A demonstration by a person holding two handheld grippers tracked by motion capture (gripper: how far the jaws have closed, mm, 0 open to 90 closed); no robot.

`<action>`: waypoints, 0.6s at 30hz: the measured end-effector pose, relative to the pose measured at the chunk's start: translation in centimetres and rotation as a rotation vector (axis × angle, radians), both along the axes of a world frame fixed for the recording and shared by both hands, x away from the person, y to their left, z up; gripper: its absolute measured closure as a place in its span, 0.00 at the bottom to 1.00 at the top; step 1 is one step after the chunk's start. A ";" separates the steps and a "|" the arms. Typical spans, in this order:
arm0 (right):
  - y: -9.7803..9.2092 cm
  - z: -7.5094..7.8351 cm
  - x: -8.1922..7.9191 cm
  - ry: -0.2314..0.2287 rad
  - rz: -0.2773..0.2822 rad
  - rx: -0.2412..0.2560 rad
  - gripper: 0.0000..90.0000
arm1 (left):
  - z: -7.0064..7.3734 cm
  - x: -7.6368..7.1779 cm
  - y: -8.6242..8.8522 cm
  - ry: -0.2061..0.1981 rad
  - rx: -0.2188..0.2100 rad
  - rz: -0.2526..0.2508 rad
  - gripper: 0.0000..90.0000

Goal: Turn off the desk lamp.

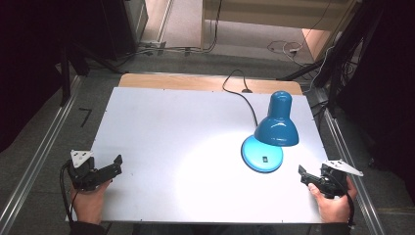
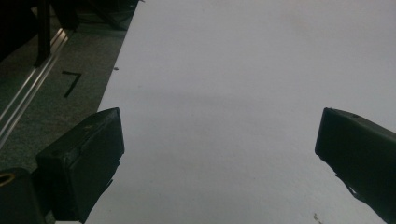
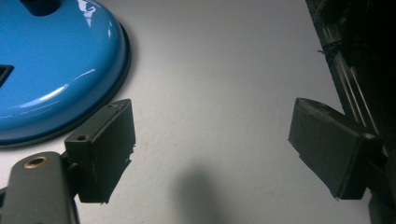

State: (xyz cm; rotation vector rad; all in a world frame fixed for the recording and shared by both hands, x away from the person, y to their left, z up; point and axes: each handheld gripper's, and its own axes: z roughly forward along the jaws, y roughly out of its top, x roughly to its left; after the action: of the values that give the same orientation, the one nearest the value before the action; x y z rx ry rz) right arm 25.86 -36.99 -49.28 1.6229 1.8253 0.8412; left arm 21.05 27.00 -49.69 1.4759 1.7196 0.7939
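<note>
Jaws apart and empty on both: left gripper (image 1: 113, 165) at the desk's (image 1: 171, 147) front left corner, right gripper (image 1: 304, 174) at the front right corner. Blue lamp (image 1: 272, 132) stands near the right edge, just beyond the right gripper.

Lamp base (image 3: 51, 70) — cut off at the frame's top-left edge.
</note>
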 end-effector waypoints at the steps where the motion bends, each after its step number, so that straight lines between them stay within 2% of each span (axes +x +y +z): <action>1: 0.0 0.0 0.0 -0.005 -0.002 -0.005 0.15 | 0.0 0.0 0.0 0.000 0.001 -0.002 0.02; 8: 0.6 0.2 0.1 -0.015 0.014 0.020 0.15 | -0.1 0.1 0.0 0.008 0.001 -0.006 0.02; 12: 1.1 0.3 0.1 -0.022 0.031 -0.002 0.19 | -0.1 0.1 -0.1 0.007 -0.002 -0.009 0.02; 18: 1.8 0.5 0.2 -0.032 0.053 0.005 0.21 | -0.1 0.1 -0.1 0.010 -0.003 -0.013 0.02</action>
State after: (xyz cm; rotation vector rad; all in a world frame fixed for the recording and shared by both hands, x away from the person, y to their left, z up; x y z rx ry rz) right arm 26.04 -35.17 -48.80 1.5610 1.8530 0.8904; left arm 21.13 26.90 -49.84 1.4904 1.7160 0.7782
